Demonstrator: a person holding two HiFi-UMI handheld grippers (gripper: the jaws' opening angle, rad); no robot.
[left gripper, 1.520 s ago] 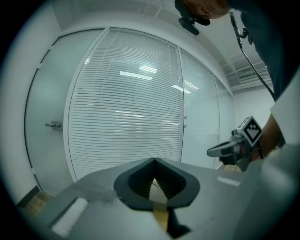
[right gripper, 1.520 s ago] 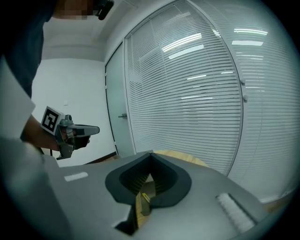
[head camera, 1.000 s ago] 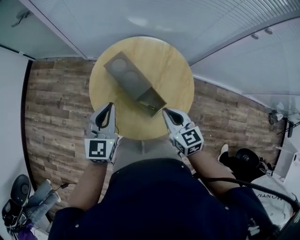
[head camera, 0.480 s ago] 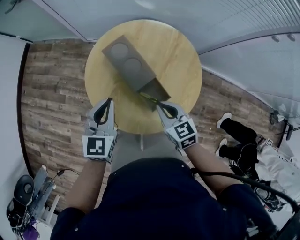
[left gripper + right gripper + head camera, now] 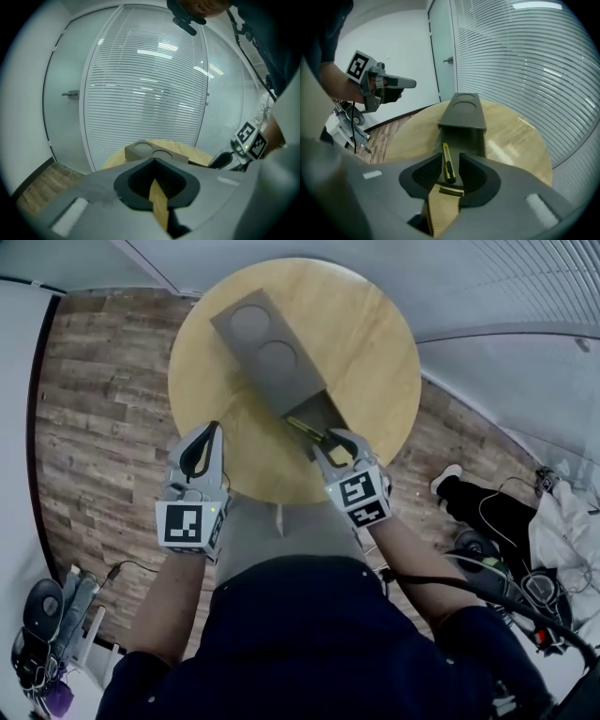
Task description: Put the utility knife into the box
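While the right gripper [image 5: 335, 440] has just been opening its jaws, they stand apart around the knife [image 5: 448, 166], pads off it | knife lies in the box's [image 5: 272, 362] open end | left gripper [image 5: 214, 427]: jaws together, empty, left of box

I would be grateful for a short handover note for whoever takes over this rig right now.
Left gripper: shut and empty, held near the edge of the round wooden table.
Right gripper: its jaws have just been opening. They now stand open with the yellow-and-black utility knife between them, and the pads are not pressing on it.
Knife: it lies in the open near end of the long grey box on the table.
Done: the knife appears to be delivered and released.
Left: back the right gripper away and check that the knife sits fully inside.
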